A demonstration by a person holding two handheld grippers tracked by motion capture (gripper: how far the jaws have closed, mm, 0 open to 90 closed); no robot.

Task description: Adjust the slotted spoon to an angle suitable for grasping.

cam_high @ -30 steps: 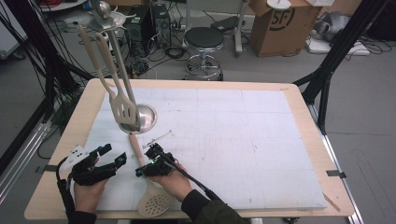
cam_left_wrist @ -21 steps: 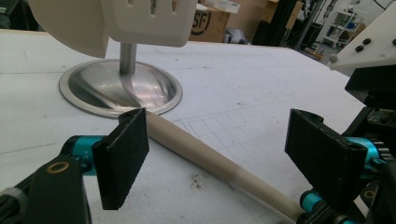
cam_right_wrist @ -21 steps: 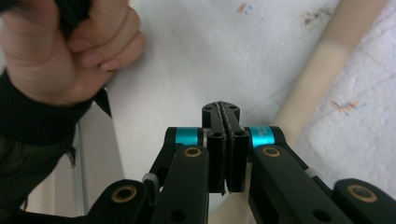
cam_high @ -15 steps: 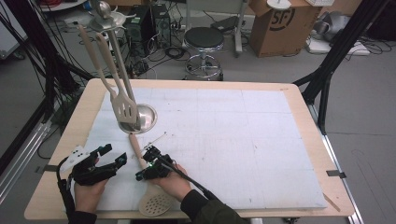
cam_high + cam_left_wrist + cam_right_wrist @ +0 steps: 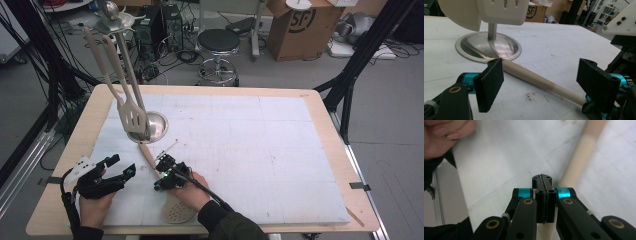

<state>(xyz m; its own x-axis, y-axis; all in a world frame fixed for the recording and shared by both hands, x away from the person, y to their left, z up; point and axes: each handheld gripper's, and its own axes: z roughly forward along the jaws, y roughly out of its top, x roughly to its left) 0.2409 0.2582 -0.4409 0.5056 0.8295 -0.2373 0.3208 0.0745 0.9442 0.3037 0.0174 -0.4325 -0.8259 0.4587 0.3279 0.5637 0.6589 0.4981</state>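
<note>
A beige skimmer spoon (image 5: pixel 176 212) lies on the white mat, its long handle (image 5: pixel 145 152) reaching up to the steel base (image 5: pixel 156 131) of a utensil stand. My right gripper (image 5: pixel 162 175) sits over the middle of that handle. In the right gripper view the gripper (image 5: pixel 542 182) is shut pad to pad, with the handle (image 5: pixel 584 152) passing beneath it, not between the jaws. My left gripper (image 5: pixel 122 165) rests on the mat to the left, open. In the left gripper view the handle (image 5: pixel 536 78) lies just beyond the open left gripper (image 5: pixel 544 82).
A slotted spatula (image 5: pixel 131 117) and another beige utensil hang from the stand (image 5: pixel 111 12) over its base (image 5: pixel 489 46). The wooden table edge (image 5: pixel 55 200) runs close on the left. The white mat (image 5: pixel 260 150) stretches to the right.
The right hand has shifted only slightly over the spoon handle. The left gripper has stayed where it was.
</note>
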